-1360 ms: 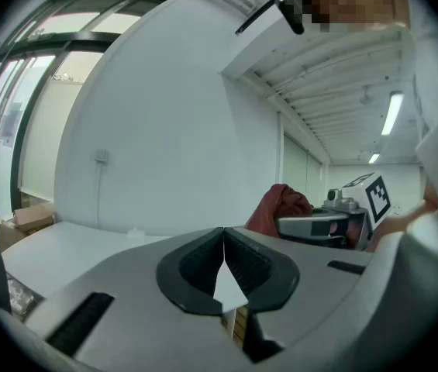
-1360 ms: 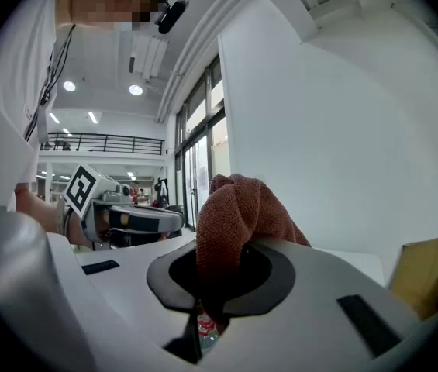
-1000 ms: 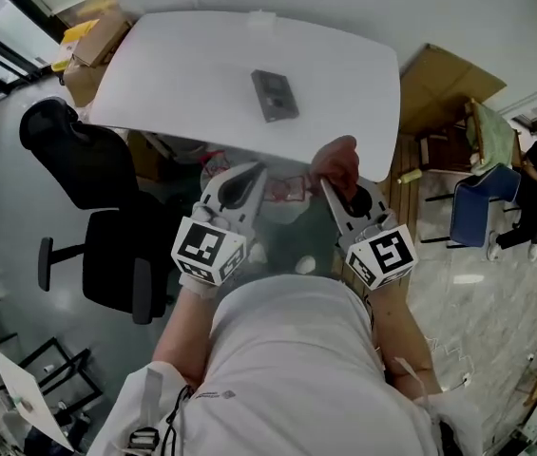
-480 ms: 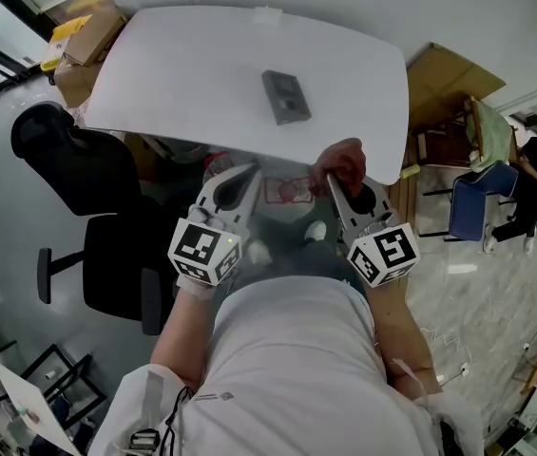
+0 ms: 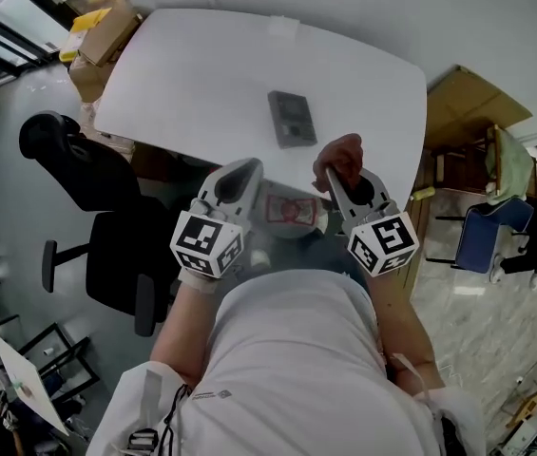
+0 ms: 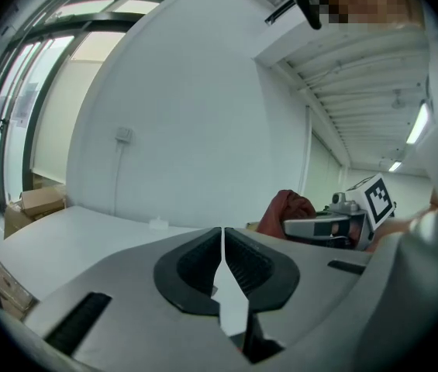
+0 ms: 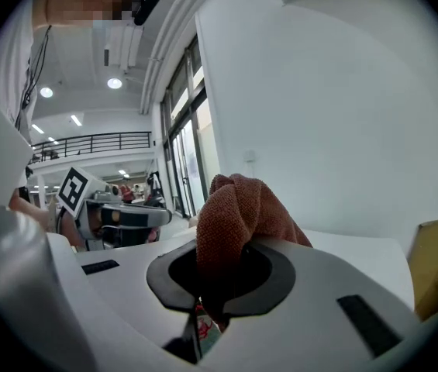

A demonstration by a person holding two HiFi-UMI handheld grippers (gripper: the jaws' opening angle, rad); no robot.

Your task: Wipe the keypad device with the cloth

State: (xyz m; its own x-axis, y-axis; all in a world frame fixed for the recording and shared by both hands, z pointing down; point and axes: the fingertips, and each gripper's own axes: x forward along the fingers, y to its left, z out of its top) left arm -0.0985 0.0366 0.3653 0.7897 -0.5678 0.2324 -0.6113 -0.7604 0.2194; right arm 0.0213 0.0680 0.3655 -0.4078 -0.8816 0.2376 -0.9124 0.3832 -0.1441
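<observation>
Left gripper: jaws together, nothing between them.
Right gripper: clamped on cloth.
Keypad: flat on table, beyond both grippers.

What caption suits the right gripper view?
Rust-red cloth clamped in the right tongs, white table beyond.

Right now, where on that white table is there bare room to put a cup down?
Almost everywhere. The table is bare left of the keypad device, out to the edge above the black chair, and right of it toward the cardboard. Only the near edge is crowded: the left gripper and the right gripper, shut on the cloth, hang there.
</observation>
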